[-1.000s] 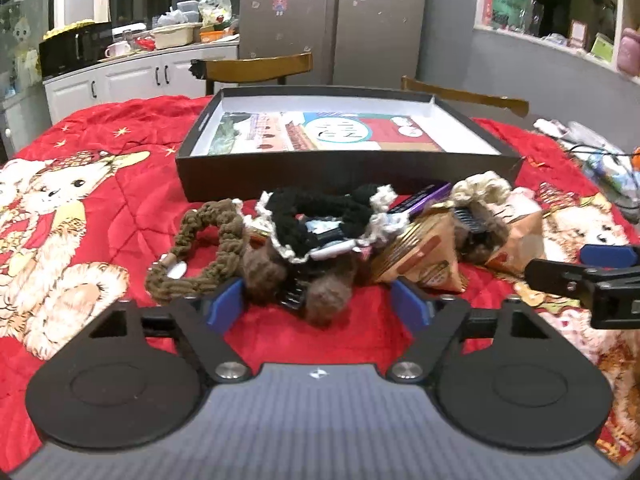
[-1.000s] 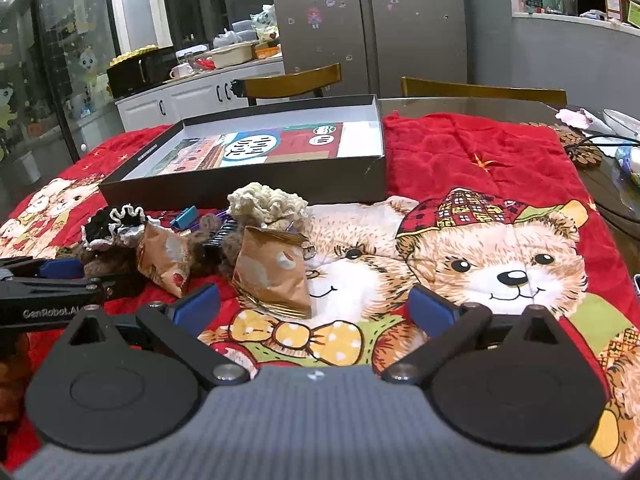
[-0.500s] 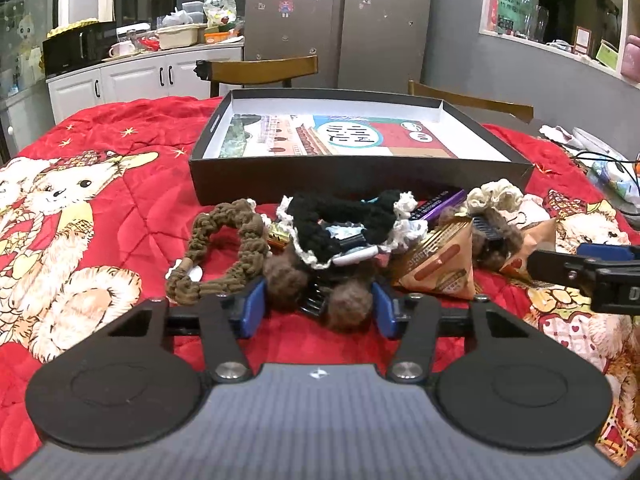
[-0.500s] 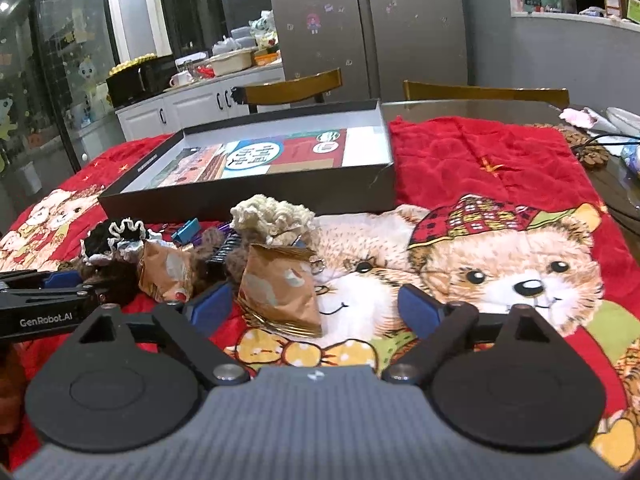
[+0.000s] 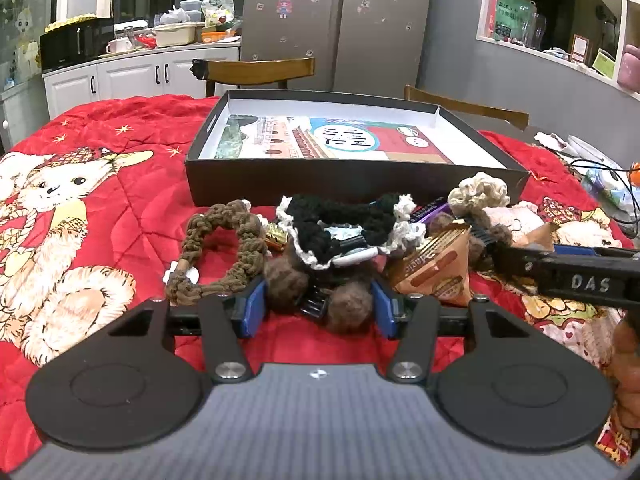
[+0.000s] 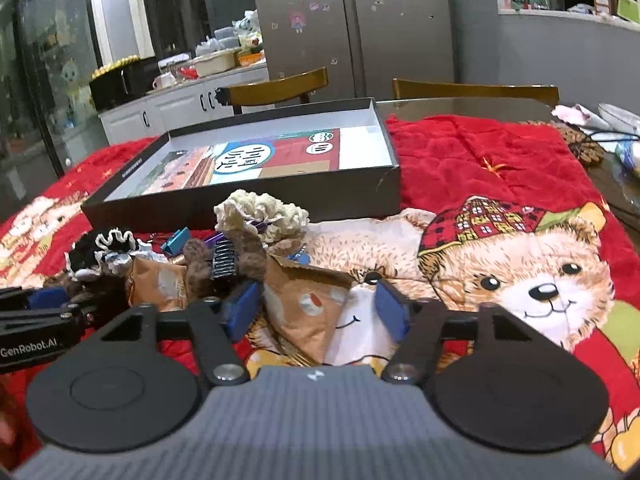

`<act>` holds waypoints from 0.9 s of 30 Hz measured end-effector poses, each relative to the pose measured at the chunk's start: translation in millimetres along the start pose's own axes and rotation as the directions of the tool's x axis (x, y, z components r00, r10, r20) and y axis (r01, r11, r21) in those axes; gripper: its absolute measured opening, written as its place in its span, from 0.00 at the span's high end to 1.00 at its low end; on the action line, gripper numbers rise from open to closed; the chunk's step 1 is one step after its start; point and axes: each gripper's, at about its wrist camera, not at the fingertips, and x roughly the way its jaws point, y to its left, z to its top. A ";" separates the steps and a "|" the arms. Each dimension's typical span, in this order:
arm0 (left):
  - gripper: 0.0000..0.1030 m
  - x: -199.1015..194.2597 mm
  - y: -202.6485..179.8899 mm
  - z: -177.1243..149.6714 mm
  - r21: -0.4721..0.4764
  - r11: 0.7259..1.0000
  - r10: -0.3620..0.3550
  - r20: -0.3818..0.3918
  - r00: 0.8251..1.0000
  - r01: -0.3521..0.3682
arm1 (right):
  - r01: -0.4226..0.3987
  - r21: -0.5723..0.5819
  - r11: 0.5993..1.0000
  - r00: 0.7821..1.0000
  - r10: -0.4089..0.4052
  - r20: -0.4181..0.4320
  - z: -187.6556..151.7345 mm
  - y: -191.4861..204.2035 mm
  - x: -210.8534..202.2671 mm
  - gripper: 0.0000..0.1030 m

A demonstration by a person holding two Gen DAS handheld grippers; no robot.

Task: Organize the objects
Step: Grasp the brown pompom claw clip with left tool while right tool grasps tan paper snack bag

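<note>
Left hand-held gripper (image 5: 318, 306): both pads pinch the brown pom-pom hair clip (image 5: 316, 292), at 6 o'clock of the object pile, in front of the black box (image 5: 352, 184). Right hand-held gripper (image 6: 316, 310): jaws just closing, straddling the brown snack packet (image 6: 310, 312); contact with the packet cannot be confirmed.

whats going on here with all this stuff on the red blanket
A person is sorting a pile of small items in front of an open black box. The left gripper has closed onto a brown fuzzy hair clip, its pads against the pompoms. The right gripper has just been closing around a brown snack packet, though a firm pinch isn't clear. The box holds only a printed sheet so far.
</note>
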 end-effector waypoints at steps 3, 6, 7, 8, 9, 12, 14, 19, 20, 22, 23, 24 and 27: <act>0.44 -1.7 -0.5 -0.7 0.005 1.000 -0.005 0.001 1.000 0.005 | -0.005 -0.006 1.000 1.000 0.005 0.000 -0.8 0.4 -1.9 0.49; 0.46 -2.5 -1.7 -1.4 0.008 1.000 0.008 0.000 1.000 -0.008 | -0.021 -0.016 1.000 1.000 0.021 0.000 -1.4 1.5 -3.3 0.54; 0.47 -3.4 -2.2 -1.9 0.010 1.000 0.011 0.001 1.000 -0.011 | -0.028 -0.015 0.999 1.000 0.028 0.000 -1.6 0.6 -3.9 0.54; 0.47 -3.7 -2.3 -2.1 0.011 1.000 0.013 0.001 1.000 -0.013 | -0.035 -0.011 0.999 0.999 0.035 0.001 -1.7 -0.2 -4.4 0.54; 0.48 -4.4 -2.4 -2.5 0.011 1.000 0.015 0.001 1.000 -0.015 | -0.040 -0.006 0.999 0.999 0.040 0.002 -1.8 -1.3 -4.8 0.55; 0.50 -6.9 -2.6 -3.9 0.013 1.000 0.020 0.003 1.000 -0.020 | -0.049 0.001 0.999 0.999 0.049 0.004 -2.1 -2.1 -6.0 0.56; 0.50 -8.9 -2.7 -5.2 0.016 1.000 0.020 0.006 1.000 -0.020 | -0.054 0.002 0.999 0.999 0.054 0.006 -2.3 -2.5 -6.9 0.56; 0.51 -13.0 -2.3 -7.0 0.023 1.000 0.016 0.020 1.000 -0.017 | -0.064 -0.001 0.998 0.998 0.064 0.017 -2.9 -3.3 -9.5 0.57; 0.51 -13.7 -2.5 -7.0 0.022 1.000 0.019 0.023 1.000 -0.020 | -0.066 -0.002 0.998 0.998 0.066 0.020 -3.1 -3.3 -10.4 0.57; 0.51 -15.2 -1.9 -7.2 0.018 1.000 0.022 0.028 0.999 -0.022 | -0.069 -0.004 0.998 0.997 0.069 0.025 -3.3 -3.1 -11.5 0.57; 0.51 -16.3 -1.8 -7.5 0.015 1.000 0.025 0.031 0.999 -0.025 | -0.069 -0.004 0.998 0.997 0.070 0.027 -3.2 -3.2 -11.9 0.57; 0.51 -17.2 -2.0 -7.7 0.014 0.999 0.030 0.035 0.999 -0.031 | -0.071 -0.004 0.997 0.997 0.071 0.030 -3.2 -3.3 -12.3 0.57; 0.51 -22.7 -3.8 -9.3 0.021 0.999 0.043 0.063 0.997 -0.044 | -0.077 0.001 0.997 0.996 0.077 0.035 -2.8 -4.5 -13.2 0.57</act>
